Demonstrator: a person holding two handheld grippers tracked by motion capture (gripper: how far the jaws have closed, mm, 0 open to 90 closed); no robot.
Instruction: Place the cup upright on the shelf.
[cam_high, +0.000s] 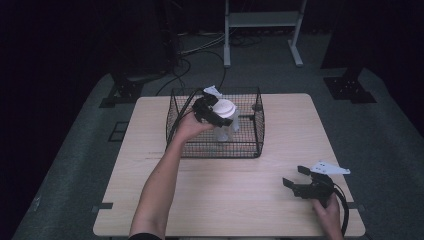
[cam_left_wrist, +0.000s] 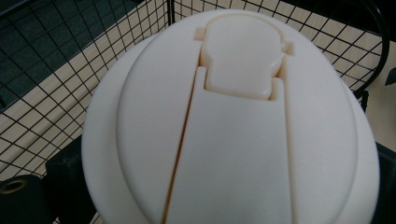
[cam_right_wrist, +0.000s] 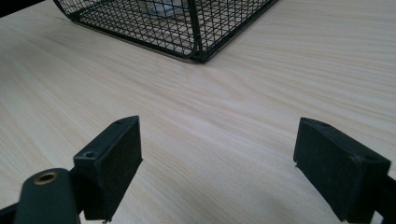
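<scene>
1. Table (cam_high: 240, 200) — one light wooden top, carrying one basket and two hand-held grippers; one forearm comes in from the near edge on each side.
2. Wire basket (cam_high: 250, 145) — one black mesh basket, open at the top, standing toward the far edge of the table, about midway between the left and right edges. In the right gripper view its near corner (cam_right_wrist: 198, 44) shows at the top of the frame.
3. Container (cam_high: 225, 127) — one pale, translucent vessel with one white round lid (cam_high: 225, 108), placed inside the basket's outline. Whether its base rests on the basket floor or hangs just above it cannot be told from the high view.
4. Lid detail — in the left gripper view the lid (cam_left_wrist: 233, 126) is seen close up, with one raised flip tab (cam_left_wrist: 240, 56) at its far side and one straight seam running toward the camera.
5. Left gripper (cam_high: 212, 112) — one, held over the basket; its jaws are clamped on the container just beneath the lid, one dark jaw showing at each lower corner of its own view.
6. Right gripper (cam_high: 299, 181) — one, near the table's near right corner, well apart from the basket; its two black jaws stand wide apart above bare wood (cam_right_wrist: 219, 140), grasping nothing.
</scene>
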